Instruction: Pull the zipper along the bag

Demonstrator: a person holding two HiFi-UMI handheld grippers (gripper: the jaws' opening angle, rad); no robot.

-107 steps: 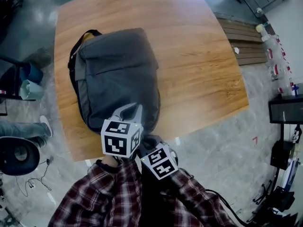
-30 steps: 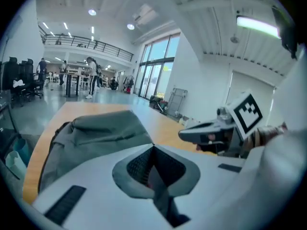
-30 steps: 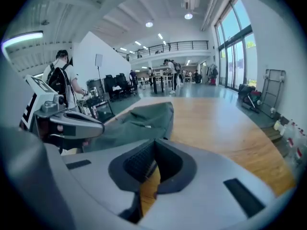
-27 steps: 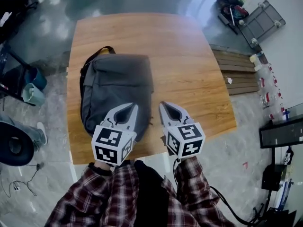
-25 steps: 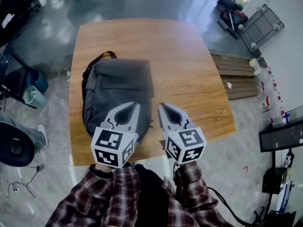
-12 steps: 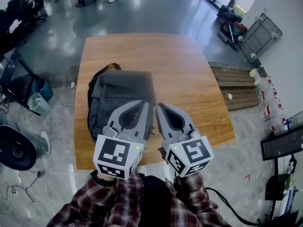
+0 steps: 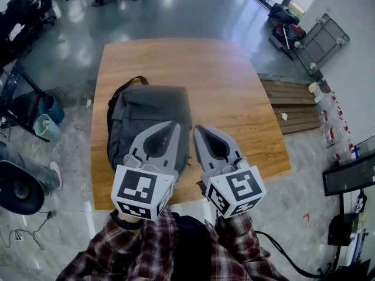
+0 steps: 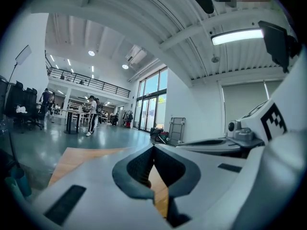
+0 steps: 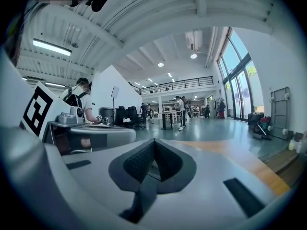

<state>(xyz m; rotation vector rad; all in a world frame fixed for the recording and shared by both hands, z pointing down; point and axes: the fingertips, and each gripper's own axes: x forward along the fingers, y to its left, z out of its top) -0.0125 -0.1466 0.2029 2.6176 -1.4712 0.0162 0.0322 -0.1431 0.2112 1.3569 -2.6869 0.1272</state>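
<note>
Since 4.3 s ago both grippers have come up from low at the near end of the bag and now sit larger in the head view, side by side, closer together than 1.1 s ago; the bag hasn't shifted on the table. Left gripper [image 7: 174,125] jaws pinched together, nothing in them; its own view shows only wood through the slit. Right gripper [image 7: 198,129] the same, tips meeting, empty. Both are held level and pointing forward over the bag's near end, not down at it: the gripper views look out across the hall, so neither is touching fabric. Reads as a neutral carry pose, claws parked shut. Grey bag [image 7: 149,113] lies flat at centre-left of the frame on the wooden table [image 7: 234,86], carry handle [image 7: 126,82] at its far end. The zipper track and pull are too small to make out, so open or shut is unclear; the scene fits grippers lifted off after a pull or not yet lowered to it. Plaid sleeves [image 7: 146,247] at lower frame, forearms close together.
</note>
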